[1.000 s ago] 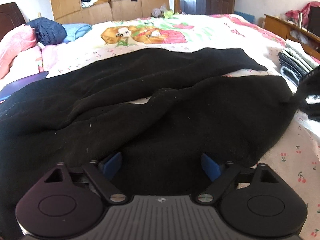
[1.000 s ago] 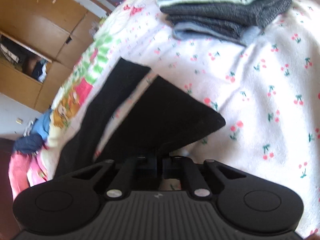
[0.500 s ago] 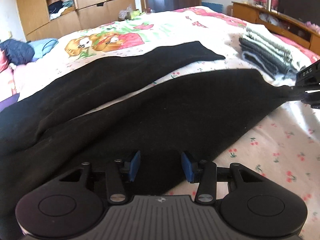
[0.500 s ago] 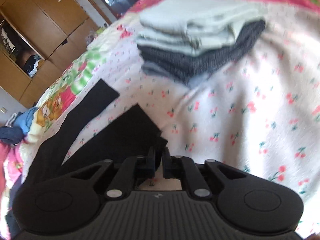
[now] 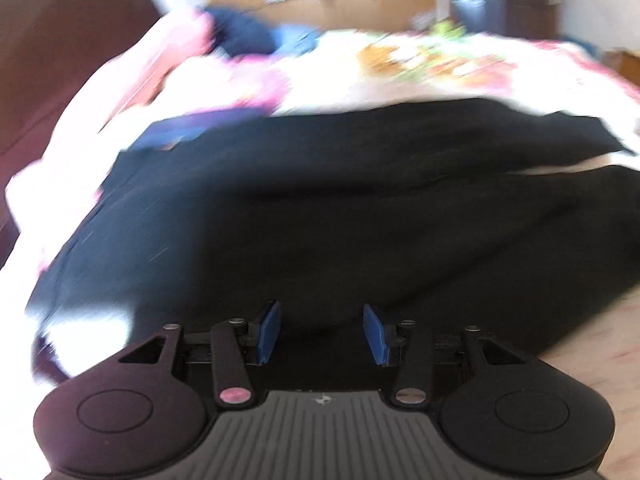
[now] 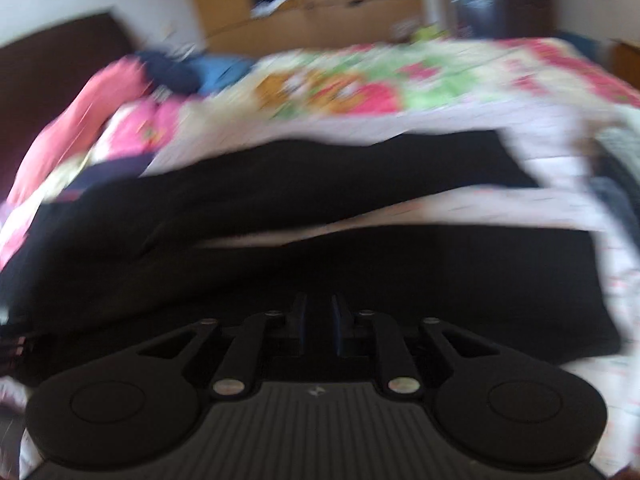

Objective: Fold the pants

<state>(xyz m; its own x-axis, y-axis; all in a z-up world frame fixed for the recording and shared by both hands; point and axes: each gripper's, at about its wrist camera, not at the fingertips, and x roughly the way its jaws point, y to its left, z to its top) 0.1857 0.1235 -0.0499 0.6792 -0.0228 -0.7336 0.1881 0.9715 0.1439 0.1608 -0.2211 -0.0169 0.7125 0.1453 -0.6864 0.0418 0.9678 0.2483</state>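
On the bed [image 6: 460, 120], black pants [image 6: 360, 264] lie spread out.

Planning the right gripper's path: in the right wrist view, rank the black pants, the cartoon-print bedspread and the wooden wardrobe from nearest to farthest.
1. Black pants: directly ahead of the right gripper, spread across the bed.
2. Cartoon-print bedspread: beyond the pants, centre.
3. Wooden wardrobe: against the far wall, top centre.

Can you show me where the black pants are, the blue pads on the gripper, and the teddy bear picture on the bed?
Black pants [image 5: 360, 232]: left wrist view, middle of the cloth.
Blue pads [image 5: 269, 330]: left wrist view, left pad of the left hand-held gripper.
Teddy bear picture [image 6: 316, 88]: right wrist view, blurred orange print on the bedsheet.
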